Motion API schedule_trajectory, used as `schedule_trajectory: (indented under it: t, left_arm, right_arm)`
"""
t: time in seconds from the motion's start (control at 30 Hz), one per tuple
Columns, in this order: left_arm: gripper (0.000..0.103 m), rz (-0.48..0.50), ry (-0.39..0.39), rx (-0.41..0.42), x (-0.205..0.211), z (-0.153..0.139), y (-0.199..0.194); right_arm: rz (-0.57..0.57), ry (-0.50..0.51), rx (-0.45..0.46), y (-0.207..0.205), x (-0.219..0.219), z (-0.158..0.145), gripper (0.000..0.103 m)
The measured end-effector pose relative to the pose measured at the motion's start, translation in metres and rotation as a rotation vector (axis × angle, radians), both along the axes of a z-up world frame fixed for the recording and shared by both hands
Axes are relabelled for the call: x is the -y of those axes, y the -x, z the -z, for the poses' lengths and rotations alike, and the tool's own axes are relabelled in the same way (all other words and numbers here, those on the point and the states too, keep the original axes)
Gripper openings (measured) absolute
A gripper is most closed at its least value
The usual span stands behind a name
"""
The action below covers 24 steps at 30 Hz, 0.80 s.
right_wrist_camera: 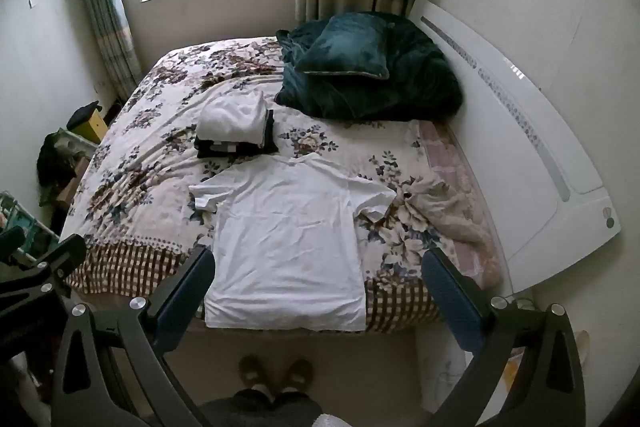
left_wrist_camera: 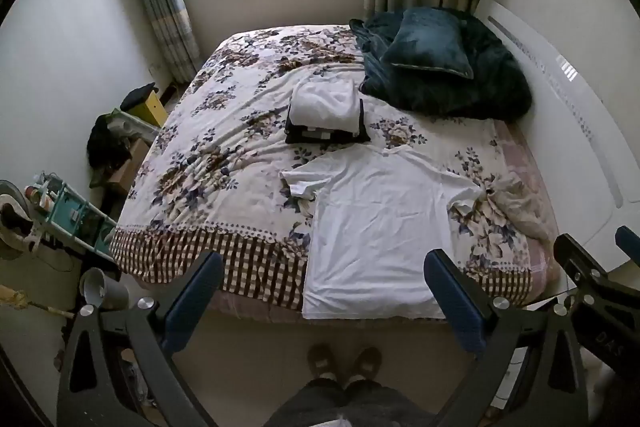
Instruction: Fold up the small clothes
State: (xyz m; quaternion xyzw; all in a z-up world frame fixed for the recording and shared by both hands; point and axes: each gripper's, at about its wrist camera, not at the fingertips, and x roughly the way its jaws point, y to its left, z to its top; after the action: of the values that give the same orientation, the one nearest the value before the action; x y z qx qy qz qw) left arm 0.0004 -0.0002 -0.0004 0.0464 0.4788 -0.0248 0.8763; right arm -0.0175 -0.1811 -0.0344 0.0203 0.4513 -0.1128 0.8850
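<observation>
- Filling the space beyond your jaws, the flowered bed (left_wrist_camera: pixel 224 155) carries everything.
- Your white T-shirt (left_wrist_camera: pixel 372 235) lies flat ahead, between both sets of fingers, untouched.
- Past it sits the folded stack (right_wrist_camera: pixel 236 131).
- Your left gripper (left_wrist_camera: pixel 324 291) and right gripper (right_wrist_camera: pixel 320 291) both gape wide, empty.

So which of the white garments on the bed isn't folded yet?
The white T-shirt spread flat near the bed's foot edge; the other white garment sits folded atop the dark stack behind it.
</observation>
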Motion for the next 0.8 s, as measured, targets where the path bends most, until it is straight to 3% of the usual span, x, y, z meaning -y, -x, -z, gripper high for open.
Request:
schedule_trajectory:
  t: [0.8]
  left_arm:
    - [0.103,-0.002,0.020,0.009,0.0030,-0.0063,-0.0028]
  right_arm:
    - [-0.002,-0.003,-0.005,-0.0027,-0.0019,-0.0027,0.103]
